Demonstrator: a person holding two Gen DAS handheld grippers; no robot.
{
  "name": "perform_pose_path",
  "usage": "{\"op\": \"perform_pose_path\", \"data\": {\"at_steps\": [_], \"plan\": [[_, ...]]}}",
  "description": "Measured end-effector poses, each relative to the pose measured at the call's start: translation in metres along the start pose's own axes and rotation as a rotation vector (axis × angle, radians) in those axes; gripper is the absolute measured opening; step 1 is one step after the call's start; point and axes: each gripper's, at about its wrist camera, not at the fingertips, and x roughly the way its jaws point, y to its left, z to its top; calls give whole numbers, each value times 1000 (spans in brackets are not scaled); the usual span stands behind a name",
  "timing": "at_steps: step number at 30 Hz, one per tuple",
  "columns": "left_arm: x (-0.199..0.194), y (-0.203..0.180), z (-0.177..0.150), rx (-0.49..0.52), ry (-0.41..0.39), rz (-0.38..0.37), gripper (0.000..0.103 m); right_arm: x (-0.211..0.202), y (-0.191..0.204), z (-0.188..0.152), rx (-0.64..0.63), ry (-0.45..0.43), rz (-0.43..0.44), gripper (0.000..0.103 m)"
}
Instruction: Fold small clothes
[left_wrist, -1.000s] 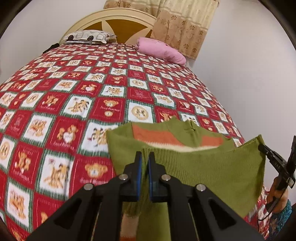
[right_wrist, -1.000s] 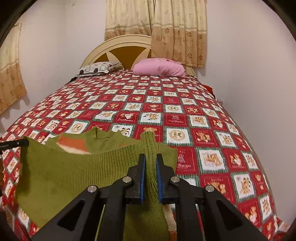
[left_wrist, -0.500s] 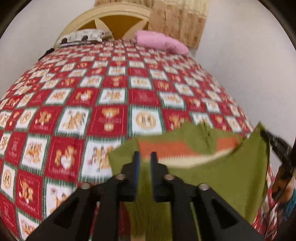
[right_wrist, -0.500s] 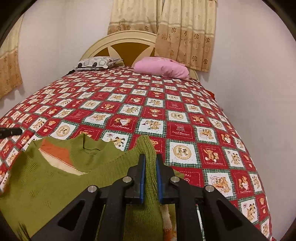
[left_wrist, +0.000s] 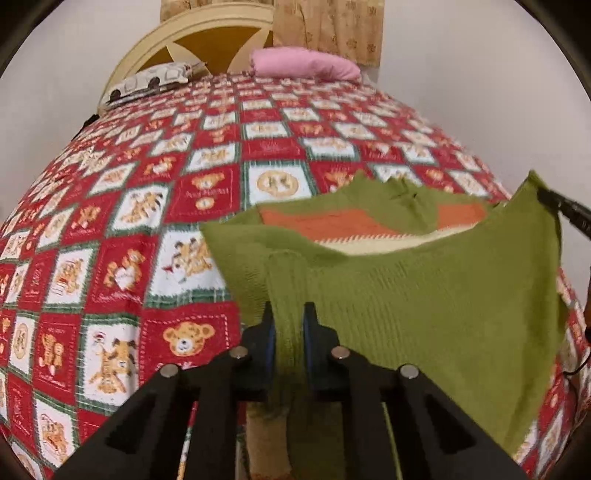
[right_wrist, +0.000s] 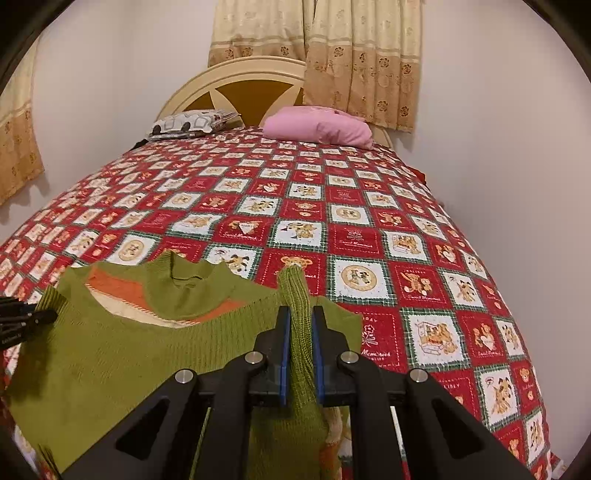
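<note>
Green sweater (right_wrist: 110, 354) — between both tongs

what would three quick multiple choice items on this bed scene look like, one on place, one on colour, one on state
1. Where does the pink pillow lie?
A. at the headboard end of the bed
B. on the sweater
C. on the floor

2. What colour is the sweater mostly?
A. blue
B. green
C. white

3. How is the right tool set?
A. wide open above the bed
B. shut on a pillow
C. shut on the sweater's edge

Answers: 1 A, it rests beside the patterned pillow under the headboard; 2 B, green knit with an orange band; 3 C, green knit sits pinched between its pads.
</note>
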Motion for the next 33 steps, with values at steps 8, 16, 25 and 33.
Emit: {"op": "perform_pose_path", "data": {"at_steps": [8, 16, 25, 33], "plan": [[-8, 17, 43, -96, -46, -32, 11, 12, -13, 27, 49, -15, 18, 10], [7, 21, 57, -109, -66, 3, 7, 28, -14, 20, 53, -14, -18, 10], [44, 28, 85, -173, -59, 124, 5, 84, -5, 30, -18, -20, -113, 10], [71, 10, 50, -17, 122, 63, 50, 94, -16, 7, 25, 44, -83, 10]]}}
